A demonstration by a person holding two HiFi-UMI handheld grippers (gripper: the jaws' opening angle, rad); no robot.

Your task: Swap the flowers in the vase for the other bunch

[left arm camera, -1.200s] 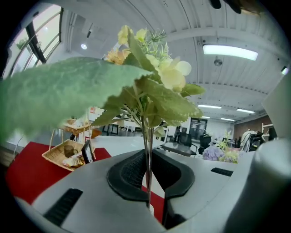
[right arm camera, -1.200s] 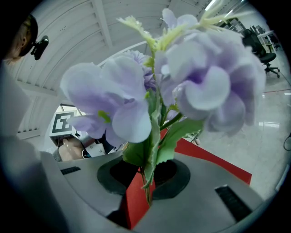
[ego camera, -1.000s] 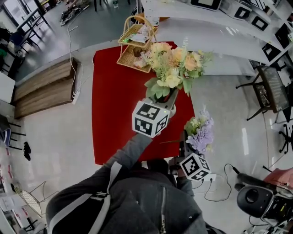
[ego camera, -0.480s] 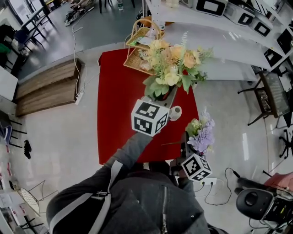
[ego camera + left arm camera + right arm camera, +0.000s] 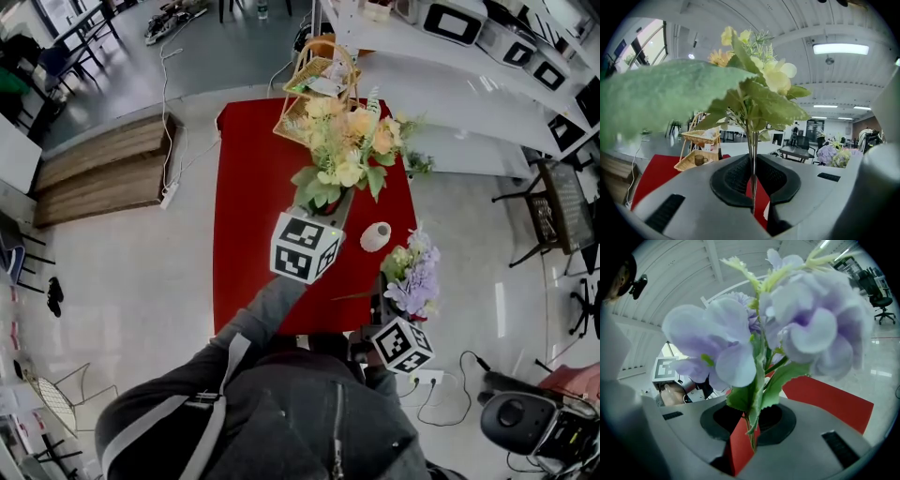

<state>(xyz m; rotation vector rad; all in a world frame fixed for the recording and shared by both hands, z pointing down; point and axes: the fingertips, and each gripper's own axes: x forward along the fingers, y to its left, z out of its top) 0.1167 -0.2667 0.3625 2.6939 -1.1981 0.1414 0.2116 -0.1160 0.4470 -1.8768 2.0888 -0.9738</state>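
Note:
In the head view my left gripper (image 5: 330,204) holds a bunch of yellow and peach flowers (image 5: 347,148) above the red table (image 5: 248,216). Its jaws are shut on the bunch's thin stems (image 5: 752,154). The small white vase (image 5: 376,236) stands empty on the table, just right of that gripper. My right gripper (image 5: 386,309) is near the table's right front corner, shut on the stem (image 5: 751,432) of the purple bunch (image 5: 412,277). The purple blooms (image 5: 787,324) fill the right gripper view.
A two-tier wicker basket (image 5: 314,89) stands at the table's far end. White counters with appliances (image 5: 469,56) run behind and to the right. A power strip and cables (image 5: 427,380) lie on the floor by my right side, and wooden benches (image 5: 103,173) stand to the left.
The left gripper has carried the yellow bunch to the left, away from the vase, which now stands uncovered. The right gripper has edged the purple bunch a little toward the table.

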